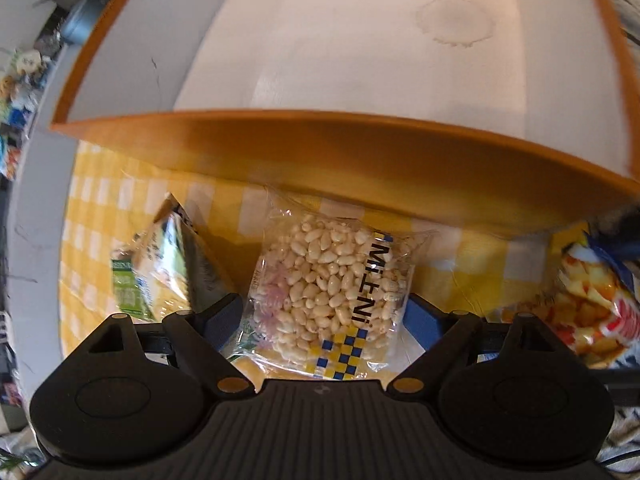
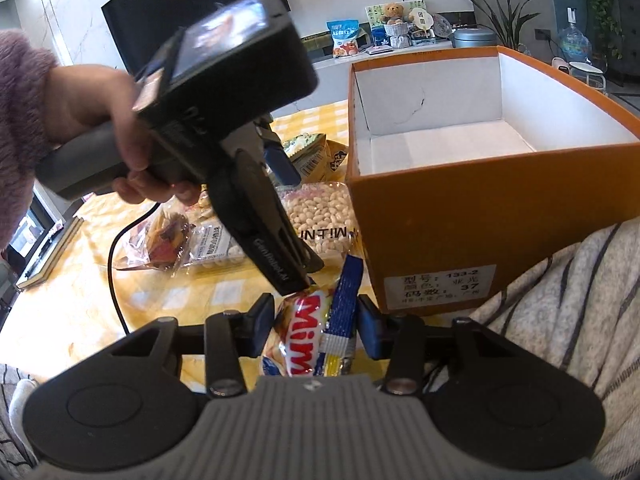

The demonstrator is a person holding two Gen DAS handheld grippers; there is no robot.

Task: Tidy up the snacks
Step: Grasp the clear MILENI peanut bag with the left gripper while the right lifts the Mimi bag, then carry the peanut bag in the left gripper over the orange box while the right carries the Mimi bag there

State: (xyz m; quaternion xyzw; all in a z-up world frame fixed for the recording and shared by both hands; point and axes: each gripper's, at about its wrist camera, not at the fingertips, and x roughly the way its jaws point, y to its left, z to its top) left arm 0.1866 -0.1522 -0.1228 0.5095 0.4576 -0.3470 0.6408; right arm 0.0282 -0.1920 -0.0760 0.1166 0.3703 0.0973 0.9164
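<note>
Snack packet (image 2: pixel 308 332) half-hidden between right fingers (image 2: pixel 370 330) clamping it; left fingers (image 1: pixel 222 316) wide astride puffed-rice bag (image 1: pixel 332 288).

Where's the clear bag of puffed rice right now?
In the left wrist view the puffed rice bag lies on the yellow checked cloth, against the orange box, between the left gripper fingers.
</note>
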